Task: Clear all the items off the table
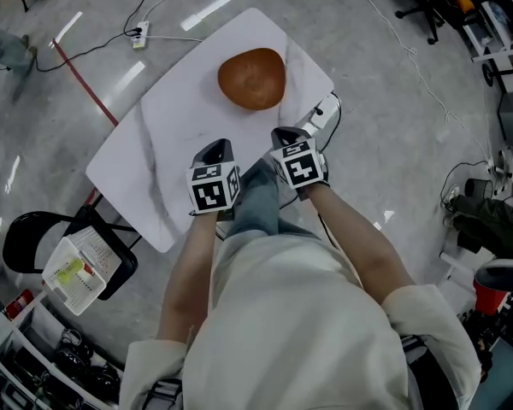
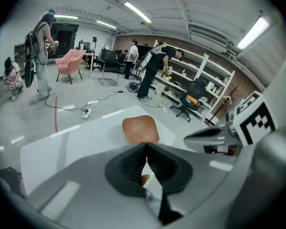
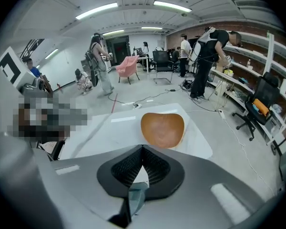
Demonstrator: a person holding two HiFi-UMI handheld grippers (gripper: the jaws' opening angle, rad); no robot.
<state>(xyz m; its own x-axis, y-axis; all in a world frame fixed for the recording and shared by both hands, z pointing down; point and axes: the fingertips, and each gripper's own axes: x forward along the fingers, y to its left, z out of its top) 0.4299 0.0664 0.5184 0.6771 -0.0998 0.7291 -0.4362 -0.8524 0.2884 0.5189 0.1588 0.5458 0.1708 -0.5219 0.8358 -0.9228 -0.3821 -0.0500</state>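
Sleeved arms [image 1: 365, 250] hold the left tool [image 1: 215, 151] and right tool [image 1: 284, 135], both closed and empty, over the tabletop's [image 1: 158, 131] near edge — the brown dish [image 1: 252, 79], perhaps a bowl, sits at 1 o'clock from the left, 11 o'clock from the slightly nearer right.

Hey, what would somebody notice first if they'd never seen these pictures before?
The brown dish, alone toward the far end of the white table, stands out most. Next come the left gripper and right gripper with their black-and-white marker cubes, both shut and empty, over the table's near edge.
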